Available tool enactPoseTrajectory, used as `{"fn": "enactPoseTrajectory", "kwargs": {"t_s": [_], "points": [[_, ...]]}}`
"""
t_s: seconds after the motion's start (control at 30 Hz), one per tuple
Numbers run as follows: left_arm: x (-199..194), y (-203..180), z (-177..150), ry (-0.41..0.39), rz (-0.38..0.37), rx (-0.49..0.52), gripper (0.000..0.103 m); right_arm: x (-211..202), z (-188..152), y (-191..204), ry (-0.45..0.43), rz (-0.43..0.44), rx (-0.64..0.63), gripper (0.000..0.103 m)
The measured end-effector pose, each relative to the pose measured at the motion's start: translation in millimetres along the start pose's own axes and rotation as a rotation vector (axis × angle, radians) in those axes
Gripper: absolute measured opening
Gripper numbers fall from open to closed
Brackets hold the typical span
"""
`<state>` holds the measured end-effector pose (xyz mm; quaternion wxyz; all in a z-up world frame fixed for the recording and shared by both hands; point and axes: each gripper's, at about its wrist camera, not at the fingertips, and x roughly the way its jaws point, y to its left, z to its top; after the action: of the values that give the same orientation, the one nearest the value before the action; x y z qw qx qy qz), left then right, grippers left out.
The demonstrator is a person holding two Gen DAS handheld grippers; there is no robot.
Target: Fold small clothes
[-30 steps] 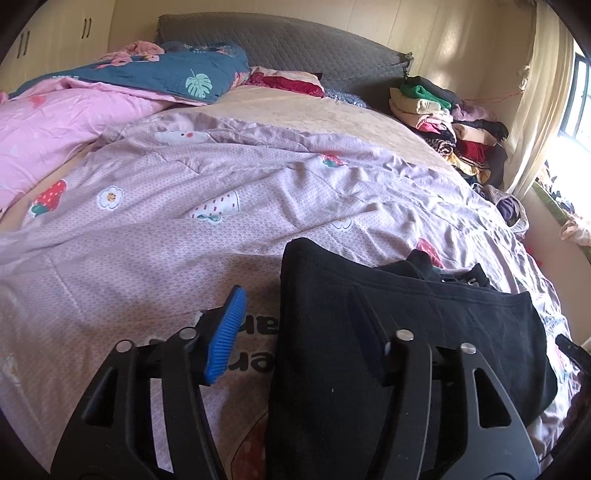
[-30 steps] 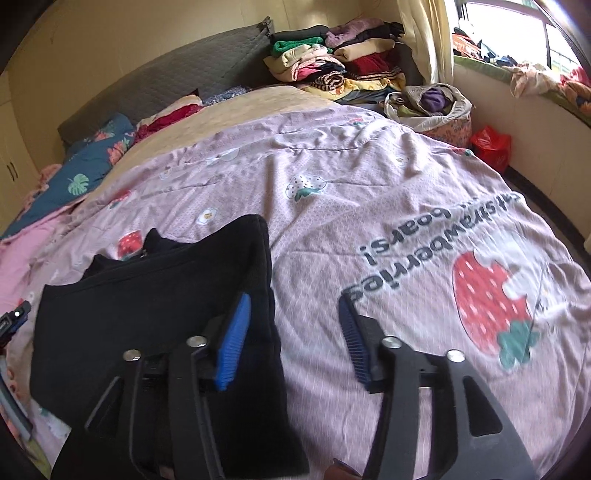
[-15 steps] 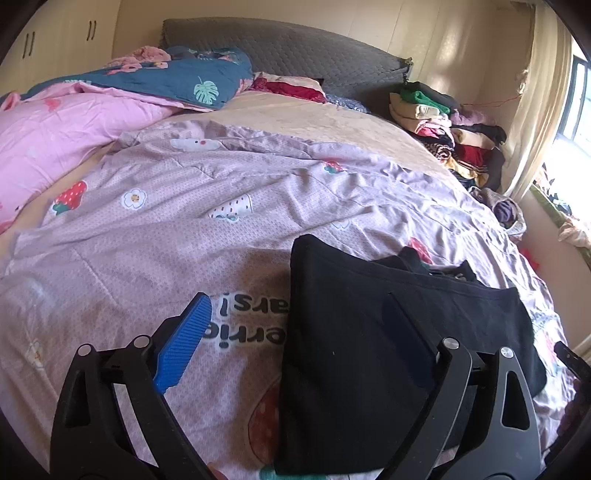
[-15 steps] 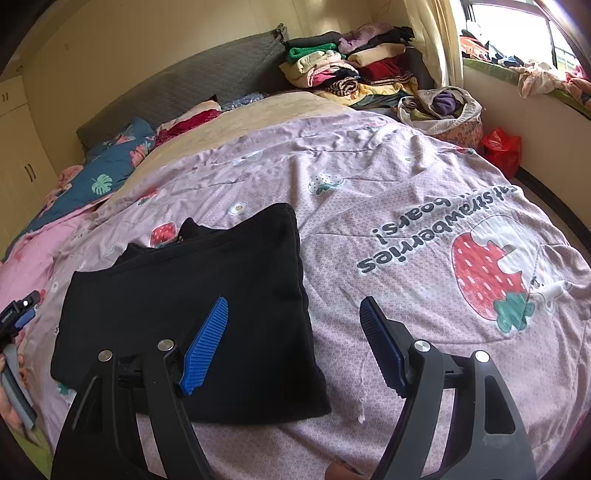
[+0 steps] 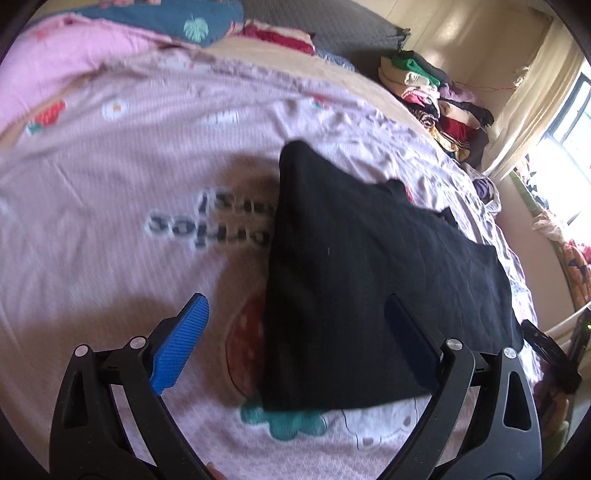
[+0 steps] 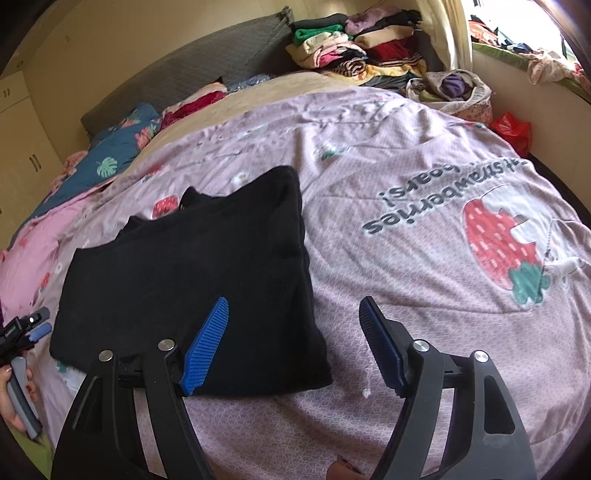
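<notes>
A black garment (image 5: 369,266) lies folded flat on the lilac strawberry-print bedspread (image 5: 110,192). My left gripper (image 5: 295,310) hovers over its near left corner with its blue pads wide apart; the garment's left edge runs between them, untouched. In the right wrist view the same black garment (image 6: 199,266) fills the left centre. My right gripper (image 6: 293,306) hangs over its near right corner, jaws closing, with the garment's right edge between them and the pads not pressing on it. A hand (image 6: 16,402) holding the left gripper's handle shows at the left edge.
Folded clothes (image 6: 351,48) are stacked at the bed's far corner by the grey headboard (image 6: 207,62). A basket of laundry (image 6: 454,88) and a red bag (image 6: 513,125) sit beside the bed. A pink quilt (image 5: 74,62) and a blue leaf-print pillow (image 5: 177,14) lie at the head.
The left jaws have opened wide and that gripper has moved down over the garment's near left corner. The right jaws widened, then narrowed a little. The garment has stayed flat.
</notes>
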<state>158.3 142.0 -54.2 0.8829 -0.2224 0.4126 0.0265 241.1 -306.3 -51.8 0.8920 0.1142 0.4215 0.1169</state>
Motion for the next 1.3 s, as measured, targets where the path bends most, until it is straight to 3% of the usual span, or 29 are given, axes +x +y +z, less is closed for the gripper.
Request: {"fn": "enactPoseTrajectory", "kwargs": {"t_s": [0.1, 0.17, 0.23, 0.27, 0.33, 0.43, 0.73, 0.77, 0.93, 1.03, 1.3], "points": [[8, 2, -10, 0.039, -0.035, -0.029, 0.089, 7, -3, -7, 0.02, 0.024, 0.031, 0.053], [12, 4, -15, 0.049, -0.052, -0.057, 0.078, 10, -5, -11, 0.033, 0.045, 0.052, 0.032], [11, 3, -17, 0.043, -0.06, -0.049, 0.042, 10, -7, -15, 0.04, 0.074, 0.069, 0.016], [11, 1, -18, 0.049, -0.08, -0.054, 0.036, 8, -8, -15, 0.034, 0.081, 0.068, 0.009], [7, -2, -19, 0.048, -0.081, -0.041, 0.025, -1, -8, -13, 0.013, 0.09, 0.046, 0.007], [0, -5, -20, 0.049, -0.075, -0.015, 0.019, -13, -8, -12, -0.005, 0.086, 0.018, 0.007], [4, -1, -26, 0.083, -0.047, -0.001, 0.019, 0, -16, -26, 0.042, 0.049, 0.074, 0.011], [4, -2, -26, 0.084, -0.04, 0.002, 0.02, -1, -16, -27, 0.042, 0.04, 0.072, 0.018], [3, -6, -27, 0.089, -0.018, 0.013, 0.024, -10, -17, -27, 0.038, 0.015, 0.059, 0.03], [2, -8, -28, 0.088, -0.007, 0.015, 0.026, -15, -17, -24, 0.029, 0.002, 0.038, 0.043], [-5, -16, -33, 0.081, 0.021, 0.032, 0.036, -26, -16, -30, 0.012, 0.004, 0.064, 0.062]]}}
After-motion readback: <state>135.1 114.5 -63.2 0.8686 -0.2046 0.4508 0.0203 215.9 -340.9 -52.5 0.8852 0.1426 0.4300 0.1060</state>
